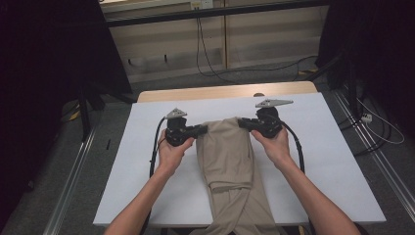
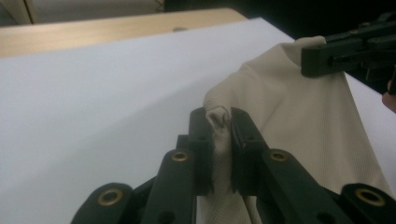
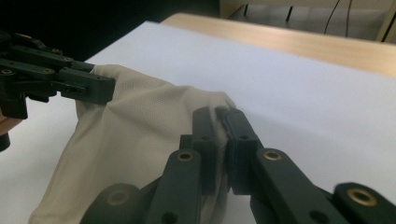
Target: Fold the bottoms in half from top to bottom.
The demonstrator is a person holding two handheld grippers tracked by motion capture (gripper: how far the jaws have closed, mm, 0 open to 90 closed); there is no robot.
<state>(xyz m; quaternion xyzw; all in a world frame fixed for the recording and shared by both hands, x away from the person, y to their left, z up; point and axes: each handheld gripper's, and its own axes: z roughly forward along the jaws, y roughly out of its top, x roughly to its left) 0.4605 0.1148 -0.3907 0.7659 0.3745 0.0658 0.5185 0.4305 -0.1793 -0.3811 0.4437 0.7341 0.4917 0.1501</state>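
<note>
A beige garment [image 1: 227,161] lies lengthwise down the middle of the white table [image 1: 318,147], its near end hanging over the front edge. My left gripper [image 1: 201,129] is shut on the garment's far left corner [image 2: 218,116]. My right gripper [image 1: 241,123] is shut on the far right corner [image 3: 223,109]. Both corners are lifted slightly, and the cloth [image 2: 299,107] sags between the two grippers. In the left gripper view the right gripper [image 2: 345,51] shows at the upper right, clamped on the fabric. In the right gripper view the left gripper [image 3: 60,81] shows at the left.
A wooden strip [image 1: 225,91] runs along the table's far edge. Cables [image 1: 205,54] trail on the floor behind it. A metal rail [image 1: 73,176] runs along the floor at the left, and another rail [image 1: 377,161] at the right. Bare white surface lies on both sides of the garment.
</note>
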